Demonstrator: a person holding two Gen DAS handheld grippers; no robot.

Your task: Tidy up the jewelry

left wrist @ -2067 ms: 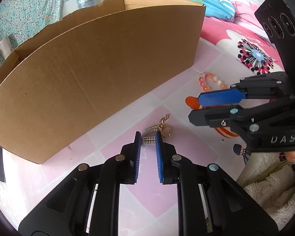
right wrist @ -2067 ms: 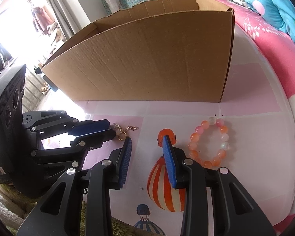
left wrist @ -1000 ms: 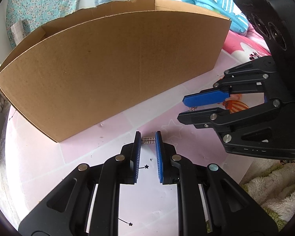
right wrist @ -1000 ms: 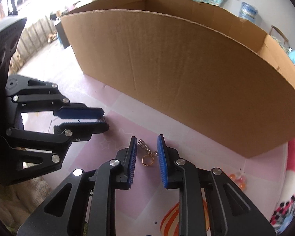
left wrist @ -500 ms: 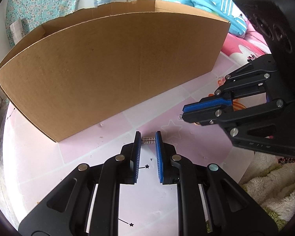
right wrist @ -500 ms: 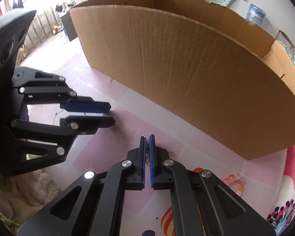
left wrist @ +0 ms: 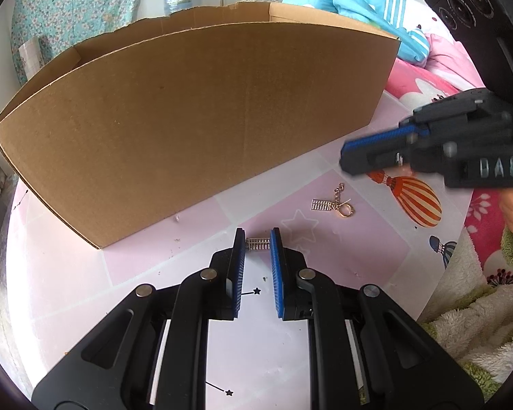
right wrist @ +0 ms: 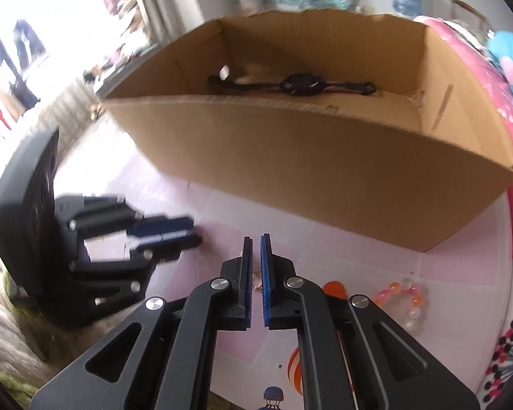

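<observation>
Pink play mat (left wrist: 147, 273) printed with stars and hot-air balloons covers the floor in front of me, with a bed and a fluffy blanket off to the right. A long cardboard box (left wrist: 188, 119) stands on the mat across both of my views. From the right wrist camera I can see into it, where a black wristwatch (right wrist: 297, 85) lies stretched out on the bottom.

My left gripper (left wrist: 257, 235) is pinching a small silver charm (left wrist: 258, 244) crosswise between its blue pads, low over the mat and in front of the box.

A gold-ringed keychain charm (left wrist: 335, 205) lies loose on the mat just beyond it to the right. My right gripper (left wrist: 347, 155) hangs above that piece, apart from it and blurred in the frame. Its jaws are opening, with only a narrow slit between the pads, and I see nothing clamped between them. An orange and pink bead bracelet (right wrist: 403, 300) lies on the mat to the right of that gripper, near the box's right end.
</observation>
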